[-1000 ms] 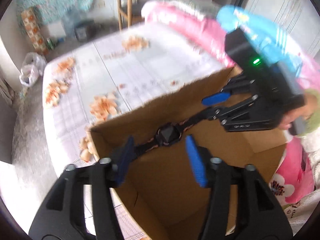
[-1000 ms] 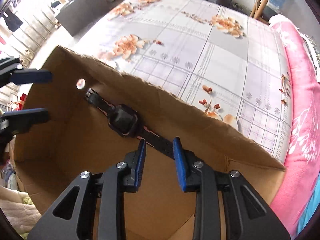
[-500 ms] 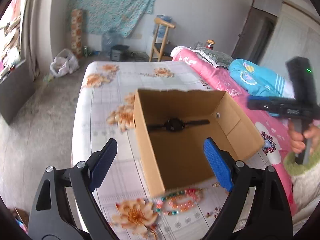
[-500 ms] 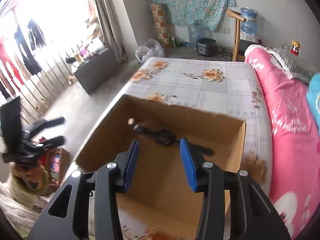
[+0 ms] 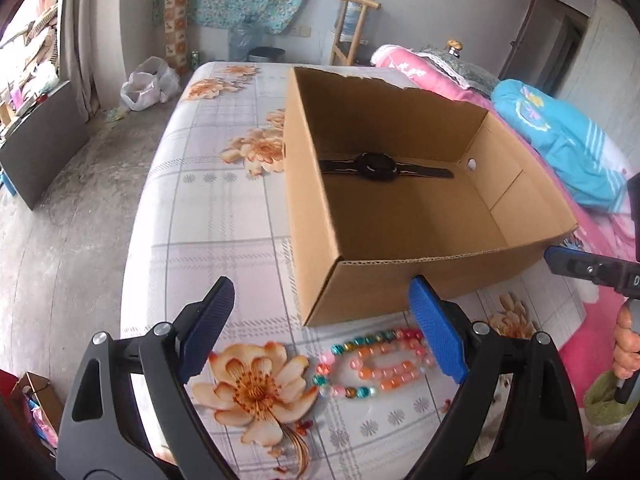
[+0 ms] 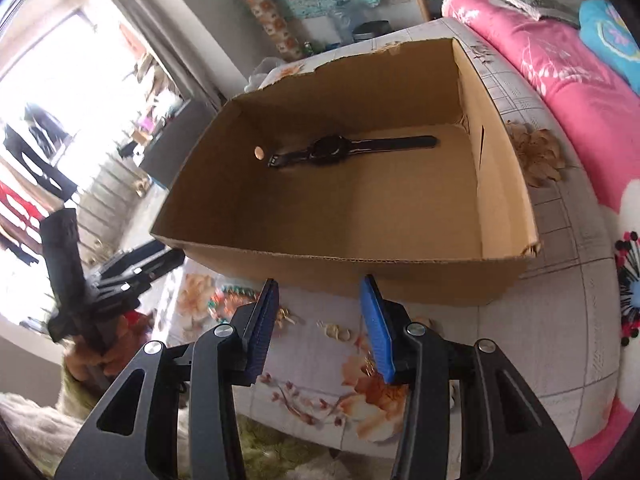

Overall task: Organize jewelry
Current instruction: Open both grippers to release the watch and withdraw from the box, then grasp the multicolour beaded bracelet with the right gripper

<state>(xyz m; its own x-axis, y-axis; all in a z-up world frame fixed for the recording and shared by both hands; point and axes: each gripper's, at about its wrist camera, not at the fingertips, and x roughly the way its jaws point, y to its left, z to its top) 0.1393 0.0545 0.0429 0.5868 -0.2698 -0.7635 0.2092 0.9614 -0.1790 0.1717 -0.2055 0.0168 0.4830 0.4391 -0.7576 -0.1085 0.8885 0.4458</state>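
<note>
An open cardboard box [image 5: 316, 240] [image 6: 360, 268] stands on the flowered tablecloth. A black wristwatch [image 5: 378, 167] [image 6: 332, 150] lies flat on its floor near the far wall. A beaded necklace [image 5: 372, 364] of pink, orange and teal beads lies on the cloth in front of the box; it also shows in the right wrist view [image 6: 228, 300]. My left gripper [image 5: 320, 332] is open and empty, above the beads. My right gripper [image 6: 320, 330] is open and empty, just outside the box's near wall. Small gold pieces [image 6: 336, 330] lie near it.
The table [image 5: 200, 216] carries the box near its right edge. A pink quilt [image 5: 596, 236] and a blue pillow [image 5: 560, 136] lie on the bed to the right. A wooden chair [image 5: 352, 28] and a plastic bag [image 5: 148, 84] stand on the floor beyond.
Both grippers let go of the watch, which now lies in the box, and drew back out of the box. The left gripper opened wide over the beads.
</note>
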